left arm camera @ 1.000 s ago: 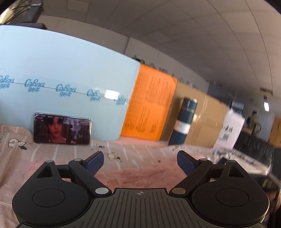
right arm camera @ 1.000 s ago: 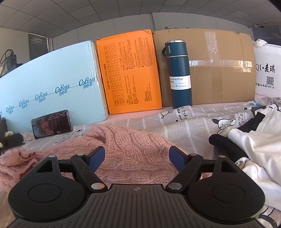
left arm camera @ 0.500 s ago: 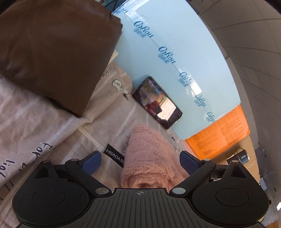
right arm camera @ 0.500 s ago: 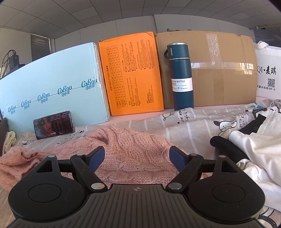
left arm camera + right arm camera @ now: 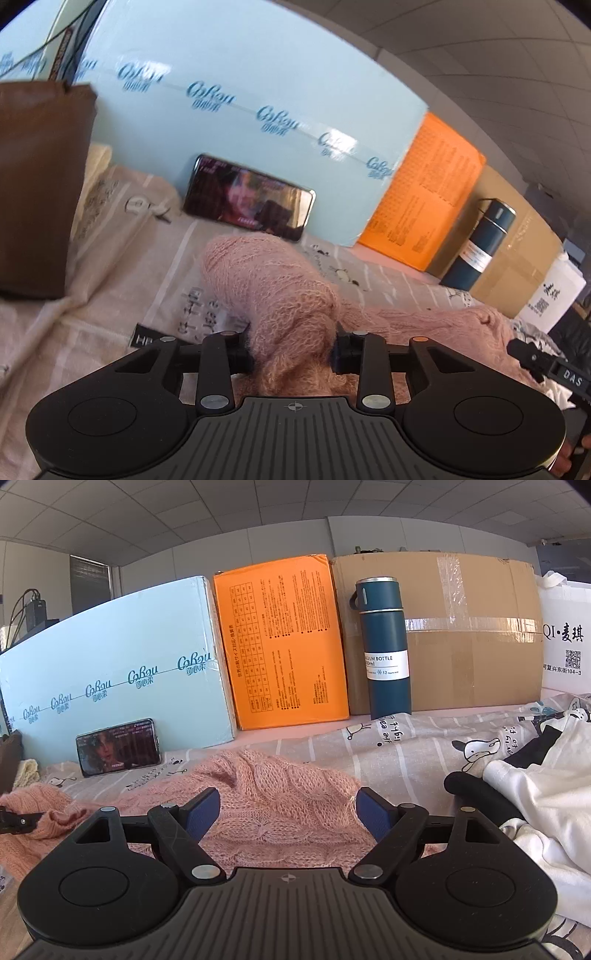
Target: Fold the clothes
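A: Pictured on a bed under a patterned sheet: pink knitted sweater, spread across the middle, one sleeve bunched toward the left side.

B: Left gripper?

A: Jaws closing, with that bunched sleeve between them, knit pressed in on both sides and bulging out above the pads.

B: And the right gripper?

A: Jaws spread wide, released, poised just over the sweater's body; no cloth pinched between the blue pads.

B: Along the far edge of the bed?

A: From left: pale blue box standing on its long side, phone propped against it with a lit screen; then orange box, dark teal vacuum bottle upright in front of a taped cardboard box, and white bag with printed characters at the right.

B: Right side of the bed?

A: Heap of white cloth with a black piece showing at its edge, near the sweater but apart from it.

B: Left side?

A: Brown bag standing at the edge in the left wrist view, close to the sleeve end but not touching.
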The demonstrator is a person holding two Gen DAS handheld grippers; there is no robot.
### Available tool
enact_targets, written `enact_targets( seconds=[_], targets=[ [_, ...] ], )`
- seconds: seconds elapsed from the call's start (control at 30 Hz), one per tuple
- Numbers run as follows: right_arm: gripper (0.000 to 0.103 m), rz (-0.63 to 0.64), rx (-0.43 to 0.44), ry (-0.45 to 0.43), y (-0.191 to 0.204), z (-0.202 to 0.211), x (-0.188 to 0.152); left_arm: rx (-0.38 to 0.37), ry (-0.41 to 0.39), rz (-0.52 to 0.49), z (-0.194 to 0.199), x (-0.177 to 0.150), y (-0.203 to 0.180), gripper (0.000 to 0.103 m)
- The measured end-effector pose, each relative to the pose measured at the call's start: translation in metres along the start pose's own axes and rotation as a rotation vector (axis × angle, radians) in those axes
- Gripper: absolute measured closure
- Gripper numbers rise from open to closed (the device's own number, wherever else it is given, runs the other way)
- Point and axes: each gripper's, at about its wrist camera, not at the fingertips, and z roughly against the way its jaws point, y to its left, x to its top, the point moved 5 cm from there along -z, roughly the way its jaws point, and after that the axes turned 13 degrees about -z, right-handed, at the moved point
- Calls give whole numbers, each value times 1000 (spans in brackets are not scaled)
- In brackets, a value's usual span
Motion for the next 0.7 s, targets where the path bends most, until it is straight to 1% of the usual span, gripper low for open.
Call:
enact_targets(
  seconds=[0.07, 0.17, 0.27, 0.3, 0.33, 0.4, 0.43, 0.47, 0.57, 0.7],
  targets=[
    [23, 0, 3, -8, 0, 1, 0, 24, -39, -71, 7, 7, -2, 73],
    [23, -2, 12, -16, 1, 3, 1, 77, -69, -99, 17, 13, 8, 74],
    [23, -18, 37, -17, 0, 5, 2, 204, -89, -167, 27, 18, 24, 74],
    [23, -29, 50, -14, 0, 6, 2, 257, -97, -201, 30, 20, 30, 74],
    [23, -44, 66, -8, -1, 7, 3, 319, -105, -244, 33, 22, 35, 74],
    [23, -82, 104, 8, -2, 8, 4, 455, -128, -359, 38, 28, 38, 74],
    [23, -103, 125, 17, -2, 8, 4, 503, -146, -416, 40, 31, 35, 74],
    [23, -121, 143, 26, -3, 8, 5, 534, -166, -478, 40, 33, 29, 73],
    [23, -150, 160, 32, -4, 9, 6, 525, -237, -640, 34, 37, -6, 73],
    [23, -168, 165, 26, -6, 10, 6, 393, -307, -833, 28, 31, -65, 70]
  ],
)
